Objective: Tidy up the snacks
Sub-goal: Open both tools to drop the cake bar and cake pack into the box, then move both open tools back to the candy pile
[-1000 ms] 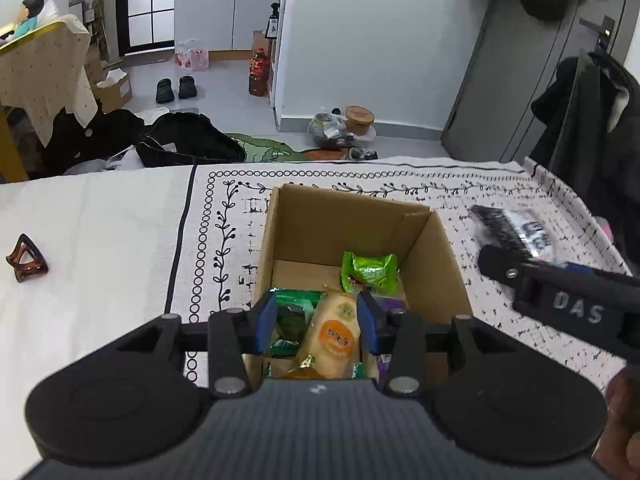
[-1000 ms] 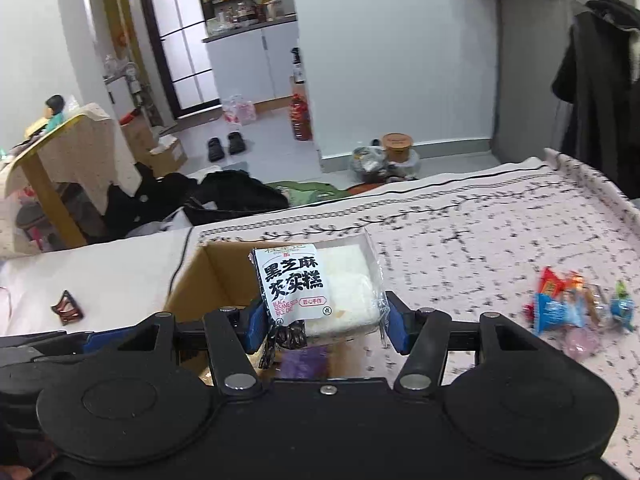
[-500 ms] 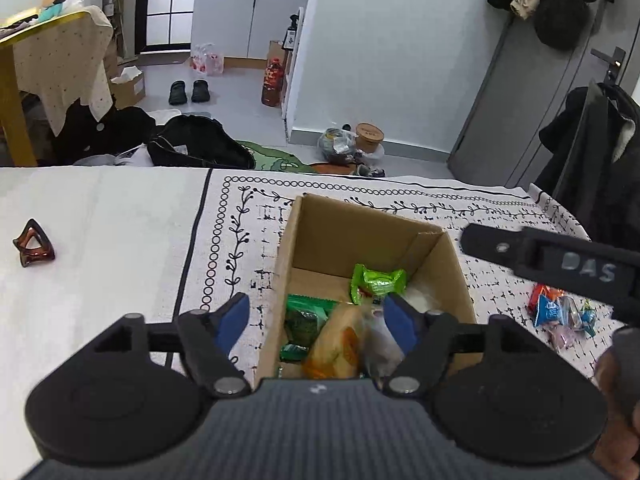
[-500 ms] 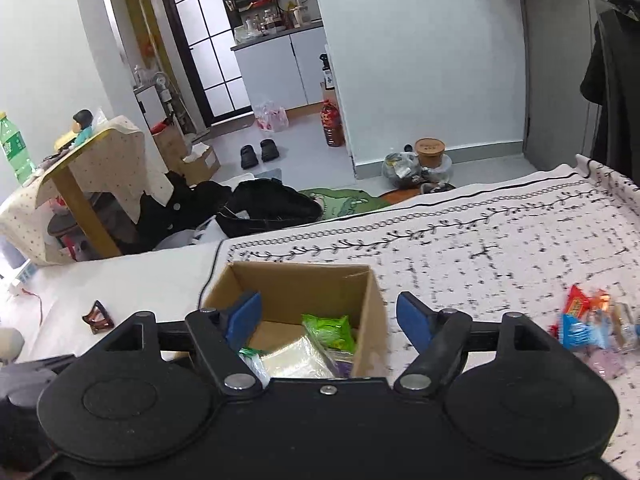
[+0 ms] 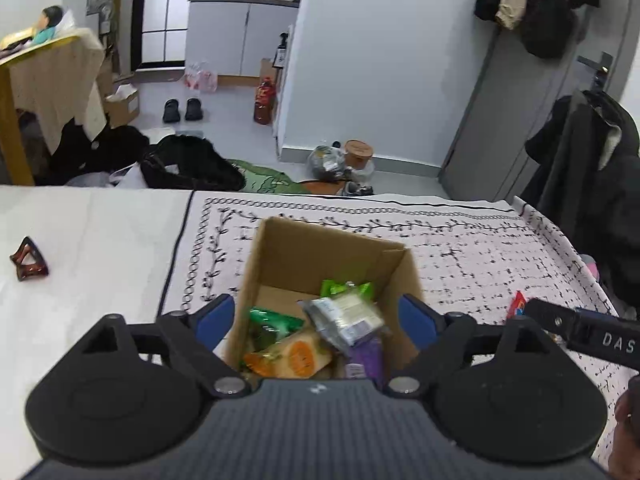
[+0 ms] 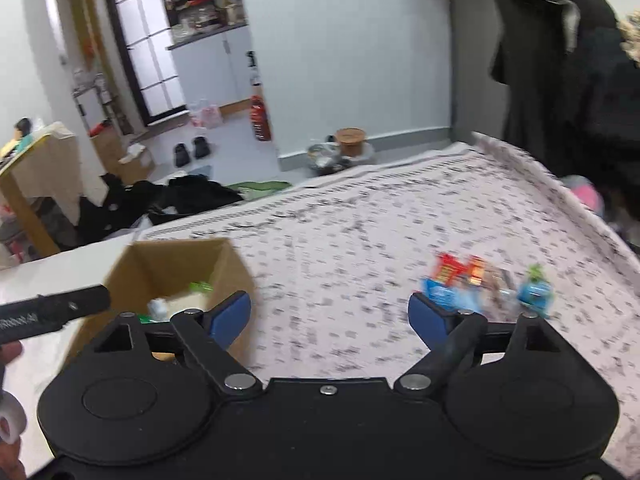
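An open cardboard box (image 5: 320,252) (image 6: 160,264) stands on the patterned tablecloth. Inside lie a green packet (image 5: 346,287), a white rice-cake pack (image 5: 348,316), an orange-labelled snack (image 5: 296,354), another green packet (image 5: 272,322) and a purple one (image 5: 366,356). My left gripper (image 5: 316,318) hovers above the box, its jaws opening, with nothing gripped between them. My right gripper (image 6: 330,316) is to the right of the box over bare cloth, jaws opening and empty. A small pile of red and blue snack packets (image 6: 476,280) lies just beyond its right finger.
A brown hair claw (image 5: 28,260) lies on the white table part at the left. The table's far edge borders a cluttered floor. Dark coats (image 6: 568,80) hang close by the table's right side. A person's hand (image 6: 8,360) shows at the left margin of the right wrist view.
Both grippers opened: the left let the orange snack go into the box, the right dropped the white rice-cake pack into it. The right gripper then swung right, toward the loose packets.
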Tool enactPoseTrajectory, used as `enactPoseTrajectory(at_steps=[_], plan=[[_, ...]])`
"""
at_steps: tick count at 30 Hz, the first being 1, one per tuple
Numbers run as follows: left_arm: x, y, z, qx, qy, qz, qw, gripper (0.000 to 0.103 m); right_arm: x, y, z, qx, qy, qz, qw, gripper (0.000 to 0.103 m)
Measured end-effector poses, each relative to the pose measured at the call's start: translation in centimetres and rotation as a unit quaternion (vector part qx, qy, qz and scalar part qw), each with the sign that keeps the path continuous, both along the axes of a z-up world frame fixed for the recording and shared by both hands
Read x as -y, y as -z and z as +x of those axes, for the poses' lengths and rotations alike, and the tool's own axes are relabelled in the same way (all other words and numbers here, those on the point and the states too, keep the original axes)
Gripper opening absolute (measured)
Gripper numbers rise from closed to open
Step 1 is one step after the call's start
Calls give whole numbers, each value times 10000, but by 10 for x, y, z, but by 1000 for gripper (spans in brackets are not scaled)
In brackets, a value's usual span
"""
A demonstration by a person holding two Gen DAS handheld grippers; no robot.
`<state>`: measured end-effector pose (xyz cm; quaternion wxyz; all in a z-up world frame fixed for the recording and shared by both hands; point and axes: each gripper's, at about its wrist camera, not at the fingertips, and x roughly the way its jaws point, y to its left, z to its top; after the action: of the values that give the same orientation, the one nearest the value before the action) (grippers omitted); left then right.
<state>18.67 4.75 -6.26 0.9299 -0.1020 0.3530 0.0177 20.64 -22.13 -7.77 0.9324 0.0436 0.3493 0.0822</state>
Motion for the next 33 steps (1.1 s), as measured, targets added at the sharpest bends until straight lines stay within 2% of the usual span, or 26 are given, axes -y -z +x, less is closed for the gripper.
enactPoseTrajectory(at_steps=[7, 21, 33], plan=[[37, -2, 2, 182, 317, 24, 9993, 103, 39, 1, -6, -3, 365, -73, 9993, 92], [98, -3, 11, 282, 827, 134, 9961, 103, 101, 0, -9, -13, 871, 79, 9962, 99], [152, 7, 36, 77, 1181, 263, 9926, 103, 140, 15, -3, -172, 1200, -15, 9926, 103]])
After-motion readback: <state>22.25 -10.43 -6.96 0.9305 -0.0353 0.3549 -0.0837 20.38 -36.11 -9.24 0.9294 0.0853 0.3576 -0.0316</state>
